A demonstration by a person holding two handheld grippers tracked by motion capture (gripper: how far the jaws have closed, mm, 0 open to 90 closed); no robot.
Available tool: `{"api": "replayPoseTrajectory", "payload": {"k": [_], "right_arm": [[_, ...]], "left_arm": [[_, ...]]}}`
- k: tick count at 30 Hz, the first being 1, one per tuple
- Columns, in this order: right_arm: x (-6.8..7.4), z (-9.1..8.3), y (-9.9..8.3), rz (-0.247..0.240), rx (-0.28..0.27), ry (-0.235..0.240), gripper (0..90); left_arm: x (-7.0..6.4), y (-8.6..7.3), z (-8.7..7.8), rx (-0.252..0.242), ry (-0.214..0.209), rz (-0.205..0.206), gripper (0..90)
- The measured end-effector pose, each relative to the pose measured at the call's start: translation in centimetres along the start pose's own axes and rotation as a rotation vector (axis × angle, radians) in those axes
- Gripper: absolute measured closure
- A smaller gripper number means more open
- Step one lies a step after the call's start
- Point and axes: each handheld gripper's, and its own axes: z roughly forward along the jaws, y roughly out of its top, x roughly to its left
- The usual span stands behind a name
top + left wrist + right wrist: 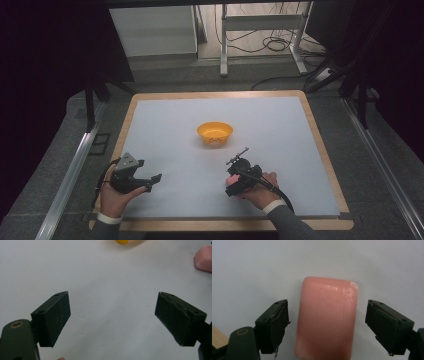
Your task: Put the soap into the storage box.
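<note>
The right tongs (325,325) hang over a pink soap (327,317) lying flat on the white table (280,165), with their jaws apart. The soap lies lengthwise between the jaws with a gap on either side, touching neither. In the high view the right tongs (239,181) sit in the right hand (260,190) with the soap (232,178) just under their tip.

The left tongs (112,320) also have their jaws wide apart, with bare table between them. Ahead of them and off to their right edge is a corner of the soap (203,258); straight ahead, farther off, is the rim of a yellow bowl (122,241). In the high view the left tongs (145,183), held in the left hand (117,197), point toward the right tongs and stay well apart from them.

The bowl (214,132) stands upright beyond both tongs, roughly midway between them, clear of the soap.
</note>
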Motion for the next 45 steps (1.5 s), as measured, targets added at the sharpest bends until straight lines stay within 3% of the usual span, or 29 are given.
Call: {"api": "replayPoseTrajectory", "payload": {"k": [10,16,25,38,45], "right_arm": [[0.2,1.6,0.0,-0.009,0.064,-0.005,28.1],[0.1,1.5,-0.1,-0.009,0.057,0.010,35.7],[-0.3,1.3,-0.1,-0.017,0.066,0.034,36.5],[-2.5,-0.5,0.2,0.020,0.008,0.063,36.6],[-4.7,-2.1,1.7,0.011,-0.053,0.050,36.6]], "left_arm": [[0.0,0.0,0.0,0.001,0.002,0.003,13.6],[-0.1,0.0,0.1,0.005,0.003,0.007,13.6],[-0.2,-0.1,0.2,0.008,0.004,0.010,13.6],[-0.4,-0.1,0.5,0.021,0.007,0.018,13.6],[-0.5,-0.2,0.6,0.027,0.009,0.023,13.6]]}}
